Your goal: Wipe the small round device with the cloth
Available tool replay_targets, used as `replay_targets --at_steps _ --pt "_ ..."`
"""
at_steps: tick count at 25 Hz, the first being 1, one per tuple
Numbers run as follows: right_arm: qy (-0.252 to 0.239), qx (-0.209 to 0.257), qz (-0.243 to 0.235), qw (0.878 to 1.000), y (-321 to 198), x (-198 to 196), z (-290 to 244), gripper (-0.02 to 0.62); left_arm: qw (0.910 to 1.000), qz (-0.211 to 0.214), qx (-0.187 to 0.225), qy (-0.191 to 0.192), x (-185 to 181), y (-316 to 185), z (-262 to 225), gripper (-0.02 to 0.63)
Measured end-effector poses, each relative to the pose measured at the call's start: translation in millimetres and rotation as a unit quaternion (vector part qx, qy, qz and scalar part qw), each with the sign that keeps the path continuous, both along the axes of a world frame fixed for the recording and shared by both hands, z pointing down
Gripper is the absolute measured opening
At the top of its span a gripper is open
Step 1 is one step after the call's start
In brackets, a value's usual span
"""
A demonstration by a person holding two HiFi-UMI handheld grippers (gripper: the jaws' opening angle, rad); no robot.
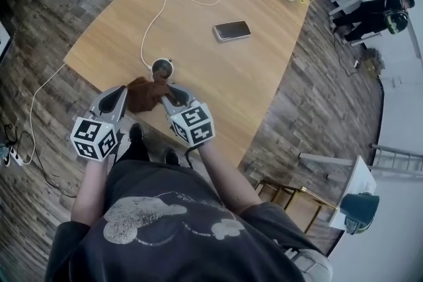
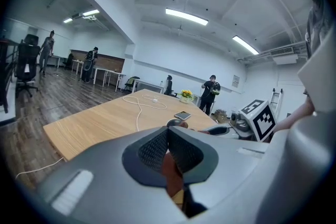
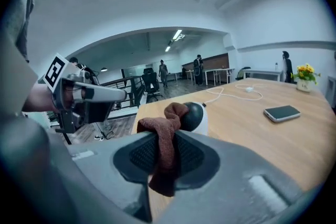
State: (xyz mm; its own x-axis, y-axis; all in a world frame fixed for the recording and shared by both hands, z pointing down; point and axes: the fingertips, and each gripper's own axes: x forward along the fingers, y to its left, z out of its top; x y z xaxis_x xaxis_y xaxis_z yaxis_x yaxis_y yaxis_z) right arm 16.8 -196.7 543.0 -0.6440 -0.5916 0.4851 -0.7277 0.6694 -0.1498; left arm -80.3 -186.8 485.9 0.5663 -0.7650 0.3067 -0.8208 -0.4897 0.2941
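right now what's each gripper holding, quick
left gripper: jaws shut on the cloth
right gripper: jaws shut on the cloth

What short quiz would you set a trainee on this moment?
1. True or false: the cloth is gripped by the right gripper alone.
2. Multiple choice: what lies on the table beyond the small round device? A) a phone B) a mug C) a laptop
3. Fill in: a white ___ runs across the table to the small round device.

Key:
1. False. The left gripper is also shut on the cloth.
2. A.
3. cable.
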Motion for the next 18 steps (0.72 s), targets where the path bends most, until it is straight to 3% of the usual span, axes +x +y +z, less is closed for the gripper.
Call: replay_targets --at_steps 10,18 --pt "0.027 -0.096 0.05 0.994 11 24 63 0.055 0.9995 -0.03 -0.011 -0.002 -17 7 7 0.017" --pt "0.019 -0.105 0.057 0.993 24 32 62 0.055 0.9995 -0.028 -0.015 -0.005 -9 19 13 0.017"
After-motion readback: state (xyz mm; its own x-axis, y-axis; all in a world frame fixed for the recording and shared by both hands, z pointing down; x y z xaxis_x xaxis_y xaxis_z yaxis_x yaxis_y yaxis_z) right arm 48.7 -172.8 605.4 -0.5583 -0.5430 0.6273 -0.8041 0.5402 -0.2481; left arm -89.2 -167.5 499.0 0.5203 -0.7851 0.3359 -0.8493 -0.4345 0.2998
